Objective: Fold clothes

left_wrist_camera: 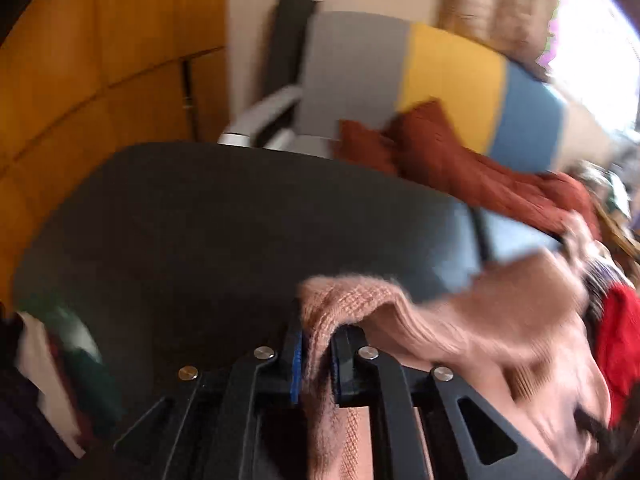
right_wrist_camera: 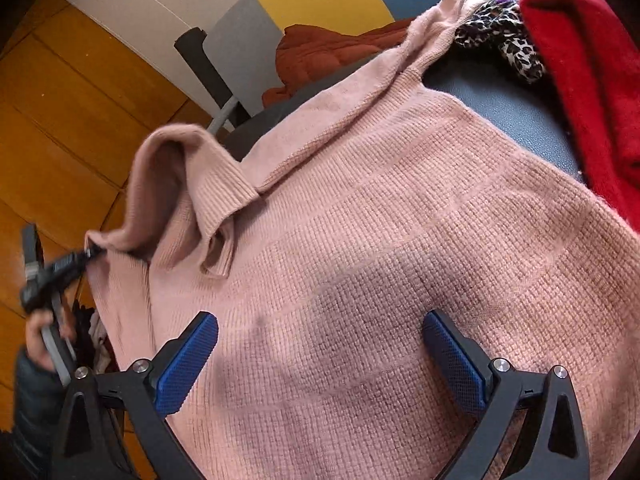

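Note:
A pink knit sweater (right_wrist_camera: 380, 208) lies spread over a dark round table (right_wrist_camera: 516, 108). My left gripper (left_wrist_camera: 316, 354) is shut on the sweater's edge (left_wrist_camera: 344, 304) near its ribbed collar and holds it lifted. It also shows in the right wrist view (right_wrist_camera: 86, 254), pinching the fabric at the left. My right gripper (right_wrist_camera: 320, 340) is open, its blue-padded fingers (right_wrist_camera: 188, 364) hovering just above the sweater's body, holding nothing.
A red garment (right_wrist_camera: 588, 80) and a leopard-print cloth (right_wrist_camera: 500, 36) lie at the table's right. A rust-brown garment (left_wrist_camera: 460, 160) lies at the far side. A chair (left_wrist_camera: 288, 64) stands behind the table. More clothes (left_wrist_camera: 48, 368) sit low at the left over a wooden floor (right_wrist_camera: 60, 112).

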Demonstrator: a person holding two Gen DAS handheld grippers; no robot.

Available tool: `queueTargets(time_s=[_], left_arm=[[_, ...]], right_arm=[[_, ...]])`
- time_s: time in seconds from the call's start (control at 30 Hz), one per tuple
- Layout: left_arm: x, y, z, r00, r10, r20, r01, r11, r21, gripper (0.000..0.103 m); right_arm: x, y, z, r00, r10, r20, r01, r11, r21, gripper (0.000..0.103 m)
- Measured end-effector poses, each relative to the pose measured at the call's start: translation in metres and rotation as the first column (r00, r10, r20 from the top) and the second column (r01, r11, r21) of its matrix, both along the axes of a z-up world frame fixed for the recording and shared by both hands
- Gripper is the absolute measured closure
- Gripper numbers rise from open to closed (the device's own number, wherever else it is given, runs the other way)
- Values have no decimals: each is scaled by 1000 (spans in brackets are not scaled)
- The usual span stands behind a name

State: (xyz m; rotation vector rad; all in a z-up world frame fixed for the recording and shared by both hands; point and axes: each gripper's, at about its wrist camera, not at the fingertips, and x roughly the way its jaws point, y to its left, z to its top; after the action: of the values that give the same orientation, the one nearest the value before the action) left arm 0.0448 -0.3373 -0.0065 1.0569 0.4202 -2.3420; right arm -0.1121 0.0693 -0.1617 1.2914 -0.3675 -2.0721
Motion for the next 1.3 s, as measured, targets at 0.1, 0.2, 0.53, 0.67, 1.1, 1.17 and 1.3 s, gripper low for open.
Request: queueTargets(time_s=[0.1, 0.2, 0.53, 0.67, 1.1, 1.17, 1.3], left_arm=[[-1, -21, 15, 993, 115, -3, -115, 993, -32, 83], [12, -22, 19, 992, 129, -19, -129, 990, -51, 78], [56, 140, -61, 895, -447, -6, 445, 890, 102, 77], [52, 181, -94, 844, -535, 33, 526, 839, 140, 77], [53, 156, -116, 835, -533, 136, 523, 846, 100, 91], [53, 142, -119, 847, -504, 168, 500, 863, 70, 91], [55, 104, -121, 881, -420, 219, 427, 904, 19, 91]], right_arm=[[7, -3, 2, 999, -6, -46, 7, 1000, 26, 0], [15, -10, 2, 995, 1, -103, 7, 997, 77, 0], [15, -28, 1, 993, 57, -106, -36, 981, 192, 0], [7, -34, 7, 991, 106, -82, -83, 966, 246, 0], [-16, -27, -6, 963, 158, -218, -51, 903, 426, 0], [-11, -24, -5, 968, 128, -218, -27, 910, 413, 0], [7, -21, -3, 973, 114, -199, -24, 913, 407, 0]])
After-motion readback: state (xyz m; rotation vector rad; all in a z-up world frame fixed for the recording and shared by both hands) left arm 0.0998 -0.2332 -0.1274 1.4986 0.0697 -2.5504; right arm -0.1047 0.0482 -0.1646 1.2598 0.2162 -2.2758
